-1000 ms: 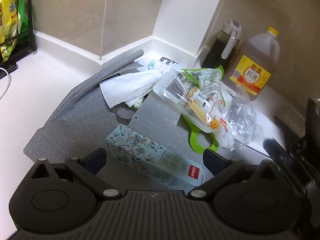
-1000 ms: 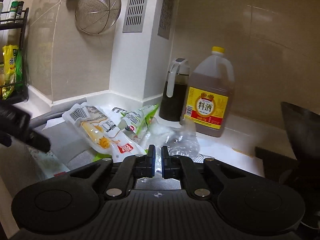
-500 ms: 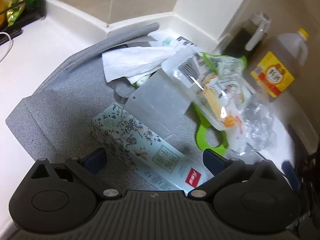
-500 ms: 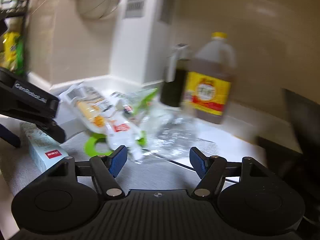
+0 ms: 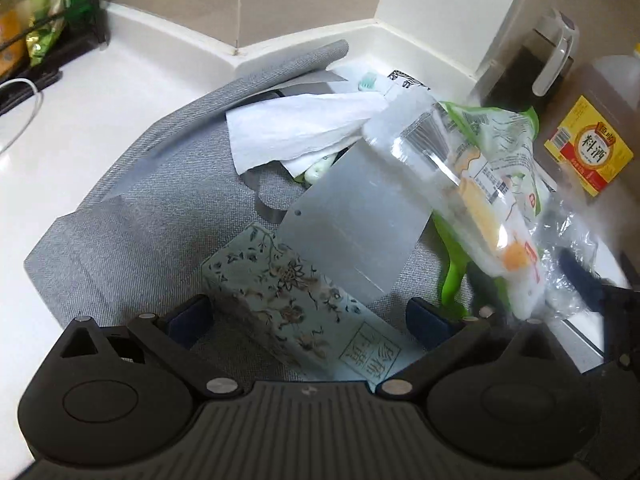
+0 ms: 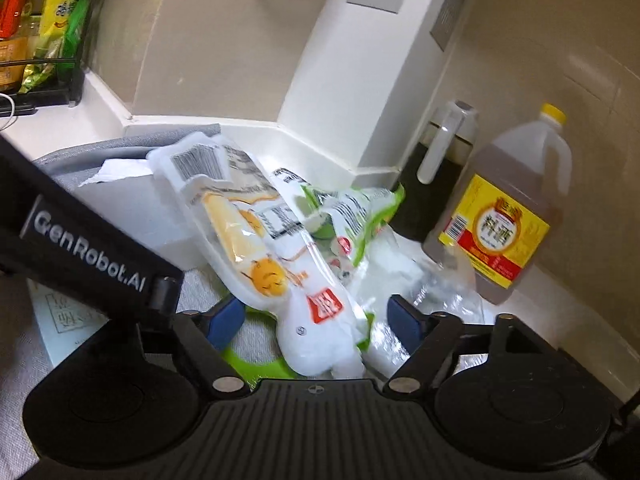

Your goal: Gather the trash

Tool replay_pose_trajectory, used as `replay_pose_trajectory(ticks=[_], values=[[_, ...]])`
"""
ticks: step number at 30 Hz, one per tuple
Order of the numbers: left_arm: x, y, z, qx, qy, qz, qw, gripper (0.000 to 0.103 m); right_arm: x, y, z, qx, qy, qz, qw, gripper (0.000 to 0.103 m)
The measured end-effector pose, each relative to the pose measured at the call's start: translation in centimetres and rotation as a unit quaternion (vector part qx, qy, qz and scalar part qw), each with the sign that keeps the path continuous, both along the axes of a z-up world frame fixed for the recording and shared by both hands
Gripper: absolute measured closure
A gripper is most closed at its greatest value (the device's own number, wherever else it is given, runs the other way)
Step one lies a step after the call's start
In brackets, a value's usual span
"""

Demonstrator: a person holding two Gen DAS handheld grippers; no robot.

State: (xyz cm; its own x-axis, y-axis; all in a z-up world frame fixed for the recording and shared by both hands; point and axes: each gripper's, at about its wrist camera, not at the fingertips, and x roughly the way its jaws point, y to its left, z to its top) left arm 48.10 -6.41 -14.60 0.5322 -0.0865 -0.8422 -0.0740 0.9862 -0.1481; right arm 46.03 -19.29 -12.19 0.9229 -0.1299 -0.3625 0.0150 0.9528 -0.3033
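Observation:
A pile of trash lies on a grey mat (image 5: 132, 216) in the counter corner. My left gripper (image 5: 310, 318) is open, its fingers on either side of a pale floral carton (image 5: 296, 300). Behind it lie a frosted plastic sheet (image 5: 356, 216), a white paper towel (image 5: 296, 128) and clear food wrappers (image 5: 476, 184). My right gripper (image 6: 318, 318) is open around the lower end of a white and yellow food wrapper (image 6: 256, 248). A green wrapper (image 6: 352, 212) and crumpled clear plastic (image 6: 444, 292) lie beside it.
A large yellow-labelled bottle (image 6: 504, 216) and a dark oil dispenser (image 6: 444, 160) stand at the right by the wall. A rack with snack packets (image 5: 36, 16) stands far left. A green plastic loop (image 5: 454, 276) lies under the wrappers. The left gripper's body (image 6: 88, 248) crosses the right view.
My right gripper has opened and moved down onto the white and yellow wrapper. My left gripper has moved forward, closer over the floral carton.

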Motion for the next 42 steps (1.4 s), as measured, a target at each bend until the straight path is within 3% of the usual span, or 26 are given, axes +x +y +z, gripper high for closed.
replay_pose_trajectory(ticks=[1, 2, 4, 5, 8, 15, 23, 29, 37, 42], values=[[-0.2, 0.1, 0.2, 0.005, -0.007, 0.000, 1.0000, 0.015, 0.0, 0.1, -0.1, -0.003, 0.005, -0.001, 1.000, 0.068], [-0.4, 0.3, 0.4, 0.006, -0.015, 0.001, 0.9999, 0.026, -0.1, 0.0, -0.1, -0.005, 0.007, -0.006, 1.000, 0.077], [-0.9, 1.0, 0.8, -0.021, -0.017, -0.001, 0.9996, 0.036, -0.9, -0.6, 0.2, 0.013, -0.005, -0.012, 1.000, 0.088], [-1.1, 1.3, 1.0, -0.030, -0.018, -0.002, 0.9994, 0.043, -1.5, -0.9, 0.4, 0.019, -0.011, -0.015, 1.000, 0.090], [-2.2, 1.9, 1.8, -0.033, -0.034, -0.010, 0.9989, 0.053, -3.8, -1.8, 1.4, 0.032, -0.043, -0.024, 0.998, 0.091], [-6.3, 3.0, 4.3, -0.052, -0.078, -0.027, 0.9952, 0.059, -9.8, -3.7, 3.5, 0.056, -0.108, -0.029, 0.992, 0.091], [-11.6, 5.9, 7.4, -0.109, -0.123, -0.050, 0.9852, 0.060, -14.8, -6.3, 4.0, 0.155, -0.096, -0.039, 0.983, 0.091], [-14.7, 6.6, 8.6, -0.127, -0.132, -0.065, 0.9809, 0.060, -17.1, -6.2, 3.3, 0.172, -0.086, -0.042, 0.980, 0.091], [-22.3, 9.6, 9.7, -0.084, -0.140, -0.059, 0.9848, 0.060, -23.4, -4.0, 3.5, 0.201, -0.071, 0.041, 0.976, 0.090], [-28.2, 12.6, 8.2, -0.042, -0.138, -0.039, 0.9888, 0.060, -27.5, -1.4, 2.9, 0.219, -0.041, 0.110, 0.969, 0.090]])
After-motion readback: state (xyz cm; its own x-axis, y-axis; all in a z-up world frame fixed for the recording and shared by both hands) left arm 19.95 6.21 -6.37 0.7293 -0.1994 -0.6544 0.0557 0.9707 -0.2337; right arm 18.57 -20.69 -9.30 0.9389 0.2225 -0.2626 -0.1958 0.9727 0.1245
